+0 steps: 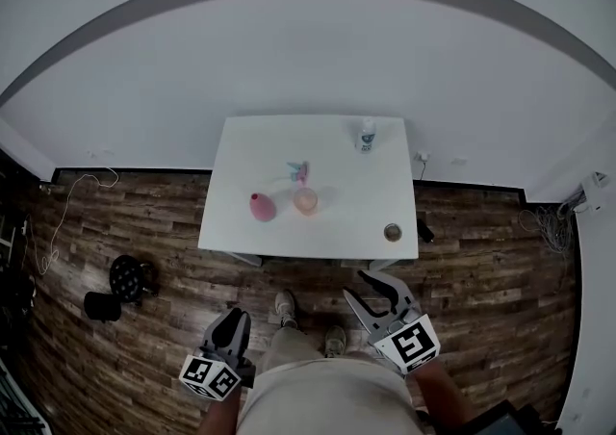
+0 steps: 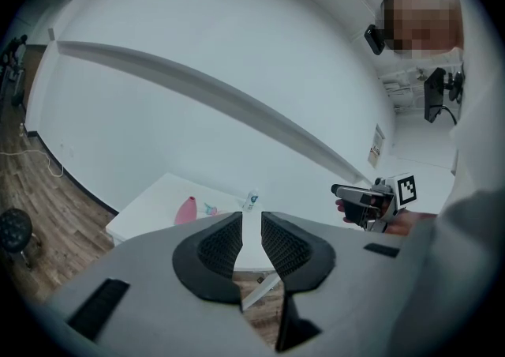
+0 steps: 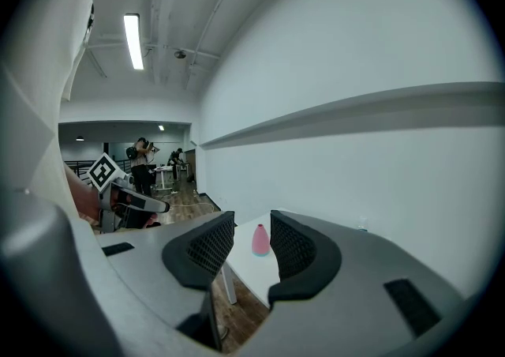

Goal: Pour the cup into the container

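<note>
A white table [image 1: 241, 221] is seen against a white wall, on a wood floor [image 1: 135, 221]. The peach cup [image 1: 306, 200] stands near the middle of the table, with a pink vase [image 1: 262, 207] just beside it on the left and a small pink and blue item [image 1: 299, 172] close behind it. A small round container [image 1: 393, 232] sits well apart from the cup, near the front right corner, and a bottle [image 1: 367, 135] stands at the back edge.

Both tools are held well short of the table, above the floor. The left hand-held gripper [image 1: 234, 316] is released: its 2 jaws stand a narrow gap apart and nothing is gripped between them. The right hand-held gripper [image 1: 369, 287] is also released, with its jaws apart and nothing grasped; only the distant pink vase is seen through the gap.
</note>
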Action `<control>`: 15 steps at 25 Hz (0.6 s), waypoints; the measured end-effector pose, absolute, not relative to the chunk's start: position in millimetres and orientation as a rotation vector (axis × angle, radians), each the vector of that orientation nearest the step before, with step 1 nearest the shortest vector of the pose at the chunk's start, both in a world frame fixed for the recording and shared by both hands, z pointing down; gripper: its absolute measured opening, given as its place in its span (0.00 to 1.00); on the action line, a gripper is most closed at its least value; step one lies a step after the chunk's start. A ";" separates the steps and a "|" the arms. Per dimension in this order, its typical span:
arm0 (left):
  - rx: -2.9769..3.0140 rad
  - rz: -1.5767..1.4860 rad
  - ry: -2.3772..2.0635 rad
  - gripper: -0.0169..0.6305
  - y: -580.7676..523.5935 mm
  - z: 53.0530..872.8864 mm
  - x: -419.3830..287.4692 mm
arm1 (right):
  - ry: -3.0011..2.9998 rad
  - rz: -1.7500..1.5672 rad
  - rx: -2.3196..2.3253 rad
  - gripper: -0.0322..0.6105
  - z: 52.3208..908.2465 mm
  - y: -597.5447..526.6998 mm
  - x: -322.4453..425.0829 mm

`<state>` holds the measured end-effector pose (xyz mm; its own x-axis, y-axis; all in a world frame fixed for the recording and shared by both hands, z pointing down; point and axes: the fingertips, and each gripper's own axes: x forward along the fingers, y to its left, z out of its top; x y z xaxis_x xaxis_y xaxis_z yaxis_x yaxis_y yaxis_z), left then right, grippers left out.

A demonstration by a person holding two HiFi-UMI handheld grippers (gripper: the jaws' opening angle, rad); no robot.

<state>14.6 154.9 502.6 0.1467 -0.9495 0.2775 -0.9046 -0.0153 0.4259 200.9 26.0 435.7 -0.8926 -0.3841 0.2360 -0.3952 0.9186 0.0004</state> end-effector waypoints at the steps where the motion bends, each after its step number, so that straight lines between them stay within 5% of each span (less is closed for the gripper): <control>1: 1.934 -0.115 -1.757 0.13 150.3 502.9 10.0 | -2.844 0.072 0.593 0.25 436.0 22.9 196.3; 15: 2.048 -0.095 -1.620 0.14 67.8 499.8 -56.3 | -2.788 0.049 0.698 0.24 430.4 -31.2 131.9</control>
